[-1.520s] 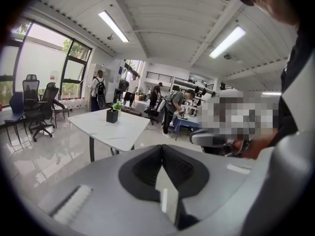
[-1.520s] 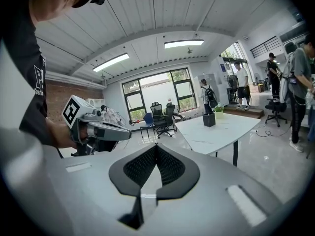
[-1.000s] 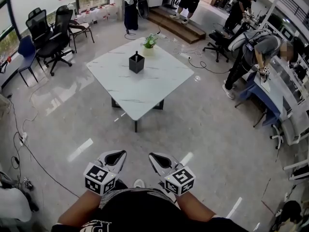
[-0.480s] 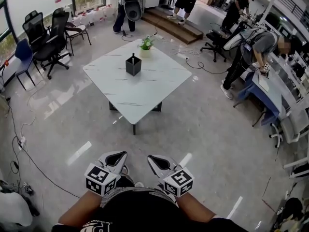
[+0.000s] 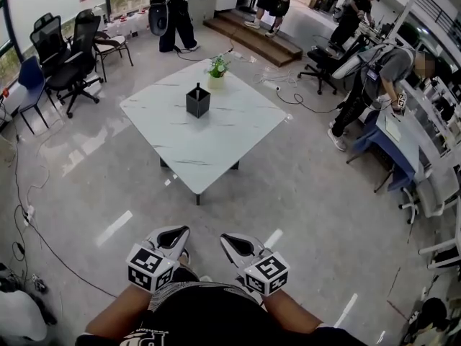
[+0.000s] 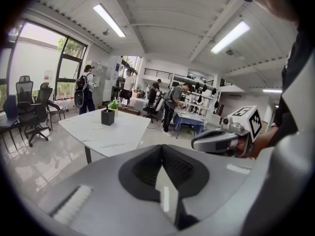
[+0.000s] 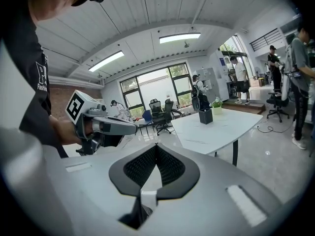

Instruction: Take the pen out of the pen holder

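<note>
Shiny grey floor surrounds a white, marble-look square table (image 5: pixel 209 132). Near its far corner stands a boxy black pen holder (image 5: pixel 197 101); the thin stick poking out may be the pen (image 5: pixel 197 86). Both the left gripper (image 5: pixel 176 231) and right gripper (image 5: pixel 230 241) have jaws pressed together, holding nothing.

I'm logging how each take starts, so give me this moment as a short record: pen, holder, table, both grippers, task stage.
table: white marble top, mid-room, ahead of the person
pen holder: black, square, upright on the table's far part
pen: dark, standing in the pen holder
plant: small, potted, behind the pen holder near the far corner
left gripper: shut, empty, held low by the body
right gripper: shut, empty, held low too
task stage: not begun; open floor lies between the grippers and the table
</note>
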